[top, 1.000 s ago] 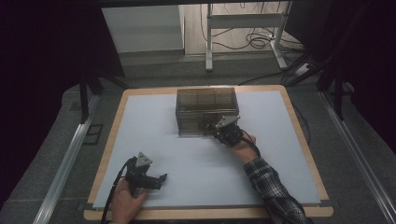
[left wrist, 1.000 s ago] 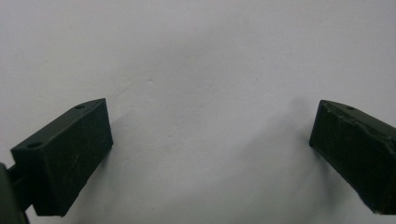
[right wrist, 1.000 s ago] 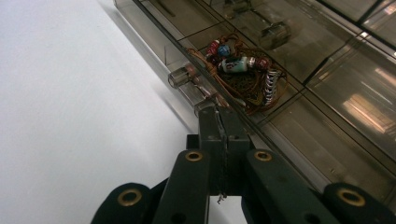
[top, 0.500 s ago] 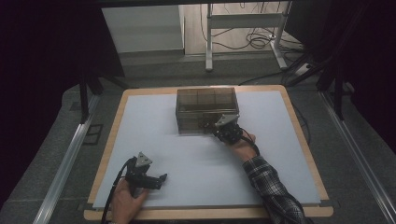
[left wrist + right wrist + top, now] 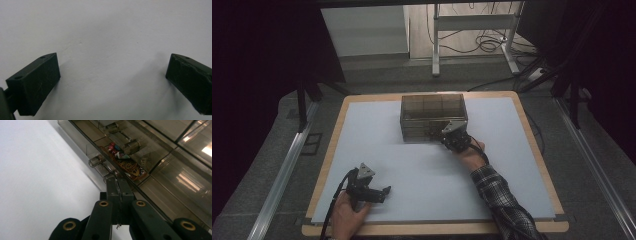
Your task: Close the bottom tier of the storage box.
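A smoky clear plastic drawer box (image 5: 432,107) stands on the white mat (image 5: 377,140) toward the back middle. My right gripper (image 5: 450,136) is at its front right corner, jaws pressed together. In the right gripper view the shut tips (image 5: 116,181) touch a small clear drawer knob (image 5: 109,176); I cannot tell whether they pinch it. A second clear knob (image 5: 95,161) sits farther along. Small colourful items (image 5: 126,161) lie inside a drawer. My left gripper (image 5: 381,192) rests near the front left of the mat, open, with bare mat between its jaws (image 5: 112,75).
The mat lies on a wooden-edged board (image 5: 532,135). Metal rails (image 5: 282,175) run along both sides. A desk frame with cables (image 5: 482,35) stands behind the table. A plaid-sleeved forearm (image 5: 504,200) crosses the right front of the mat.
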A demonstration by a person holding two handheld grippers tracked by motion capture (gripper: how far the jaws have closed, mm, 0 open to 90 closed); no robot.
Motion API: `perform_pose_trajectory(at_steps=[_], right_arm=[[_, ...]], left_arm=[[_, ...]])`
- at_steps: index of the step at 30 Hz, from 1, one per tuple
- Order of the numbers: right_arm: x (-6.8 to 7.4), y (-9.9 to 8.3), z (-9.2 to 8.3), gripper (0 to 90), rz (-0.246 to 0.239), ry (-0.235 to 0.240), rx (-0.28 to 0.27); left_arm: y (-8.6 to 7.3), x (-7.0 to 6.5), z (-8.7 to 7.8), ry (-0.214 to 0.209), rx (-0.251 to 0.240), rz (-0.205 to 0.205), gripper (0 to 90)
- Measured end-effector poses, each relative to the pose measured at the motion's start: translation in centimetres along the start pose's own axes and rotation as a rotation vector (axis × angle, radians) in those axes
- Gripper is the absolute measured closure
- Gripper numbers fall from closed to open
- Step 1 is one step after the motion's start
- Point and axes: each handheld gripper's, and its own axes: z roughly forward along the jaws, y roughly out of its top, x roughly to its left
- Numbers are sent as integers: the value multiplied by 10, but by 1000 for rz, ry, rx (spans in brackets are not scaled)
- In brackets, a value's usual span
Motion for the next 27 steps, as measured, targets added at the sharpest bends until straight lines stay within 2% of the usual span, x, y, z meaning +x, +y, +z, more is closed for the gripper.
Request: perform_pose_trajectory(at_steps=[27], right_arm=[[-6, 3, 7, 888, -1, -24, 1]], left_arm=[[0, 0, 0, 0, 0, 0, 0]])
